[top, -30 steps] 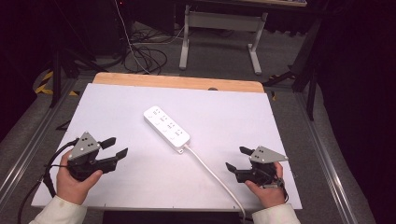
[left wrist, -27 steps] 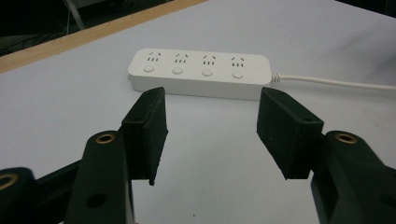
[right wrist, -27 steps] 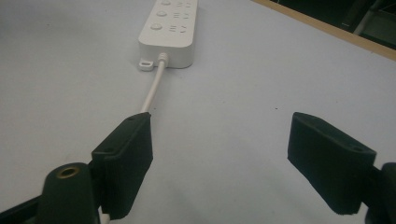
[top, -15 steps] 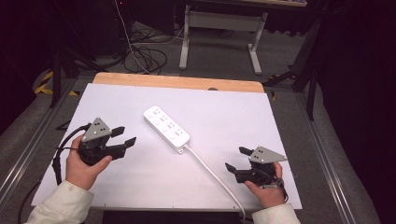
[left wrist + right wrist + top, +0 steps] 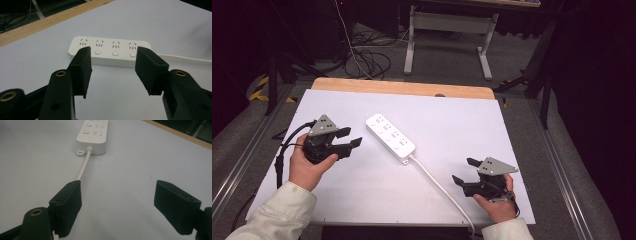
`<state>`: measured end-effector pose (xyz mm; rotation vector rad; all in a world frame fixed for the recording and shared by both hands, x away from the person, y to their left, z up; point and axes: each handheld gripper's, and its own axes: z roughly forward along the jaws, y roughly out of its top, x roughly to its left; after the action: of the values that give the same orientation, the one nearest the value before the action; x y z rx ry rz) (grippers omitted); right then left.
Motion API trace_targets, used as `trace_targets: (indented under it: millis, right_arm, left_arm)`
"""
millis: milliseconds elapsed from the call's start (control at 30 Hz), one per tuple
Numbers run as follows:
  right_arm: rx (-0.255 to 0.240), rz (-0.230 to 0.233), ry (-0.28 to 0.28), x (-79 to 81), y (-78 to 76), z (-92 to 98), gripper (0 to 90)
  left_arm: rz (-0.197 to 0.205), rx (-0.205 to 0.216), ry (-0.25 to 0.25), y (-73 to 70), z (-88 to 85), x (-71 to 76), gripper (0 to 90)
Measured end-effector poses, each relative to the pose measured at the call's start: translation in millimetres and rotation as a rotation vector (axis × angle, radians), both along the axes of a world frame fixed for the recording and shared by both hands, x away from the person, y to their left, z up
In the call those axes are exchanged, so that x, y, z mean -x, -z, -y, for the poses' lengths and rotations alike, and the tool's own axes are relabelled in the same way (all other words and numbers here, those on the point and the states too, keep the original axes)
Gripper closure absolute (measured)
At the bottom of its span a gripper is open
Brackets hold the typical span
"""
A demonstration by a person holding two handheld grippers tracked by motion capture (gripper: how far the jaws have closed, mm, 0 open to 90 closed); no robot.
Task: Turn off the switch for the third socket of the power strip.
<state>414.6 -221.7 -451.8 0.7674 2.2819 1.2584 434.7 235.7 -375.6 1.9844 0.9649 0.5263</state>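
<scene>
strip [image 5: 390,138]: white, four outlets with round buttons | pose: flat, diagonal, untouched | place: mid tabletop [image 5: 452,115] | cord [image 5: 439,186]: white, runs from near end toward front edge

A white rectangular worktop [image 5: 452,120] with a light wooden strip along its far edge carries 1 white plastic power strip [image 5: 390,137] near its middle, lying diagonally; its white cable [image 5: 439,186] runs to the near edge.

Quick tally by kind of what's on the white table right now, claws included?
Power strip: 1
Cord: 1
Claws: 2, left claw and right claw, both open and empty
Total: 4
</scene>
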Motion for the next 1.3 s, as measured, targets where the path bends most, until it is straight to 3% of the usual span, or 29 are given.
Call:
trace_targets:
  millis: [67, 233, 567, 700, 800, 900, 1067, 1300]
  right_arm:
    - [0.001, 0.000, -0.002, 0.0, 0.2, -0.5, 22.6]
    - [0.002, -0.002, -0.002, -0.3, 0.4, -0.3, 22.6]
    - [-0.002, -0.002, -0.006, -0.3, 0.5, 0.0, 22.7]
    - [-0.002, -0.002, -0.009, 0.0, 0.5, -0.3, 22.7]
    - [-0.004, -0.002, -0.008, 0.3, 0.3, -0.3, 22.7]
    - [-0.004, -0.001, -0.009, 0.4, 0.2, -0.3, 22.7]
    - [-0.005, -0.006, -0.009, 0.7, 0.2, -0.2, 22.7]
    - [-0.005, -0.005, -0.013, 1.1, 0.2, -0.5, 22.7]
  left_arm:
    - [-0.005, 0.005, -0.005, 0.7, 0.7, -4.3, 47.5]
    - [0.008, -0.038, -0.012, 3.4, 5.2, -15.5, 47.5]
    - [-0.030, 0.004, -0.030, 10.1, 9.8, -31.6, 48.8]
    - [-0.028, 0.012, -0.036, 14.0, 10.5, -37.3, 56.1]
    - [0.021, -0.005, -0.035, 19.5, 11.5, -42.7, 63.5]
    - [0.031, 0.026, 0.010, 23.3, 12.3, -46.5, 73.1]
    - [0.042, 0.046, 0.025, 27.1, 13.0, -51.6, 87.3]
    - [0.040, 0.057, 0.025, 37.1, 17.2, -61.2, 89.7]
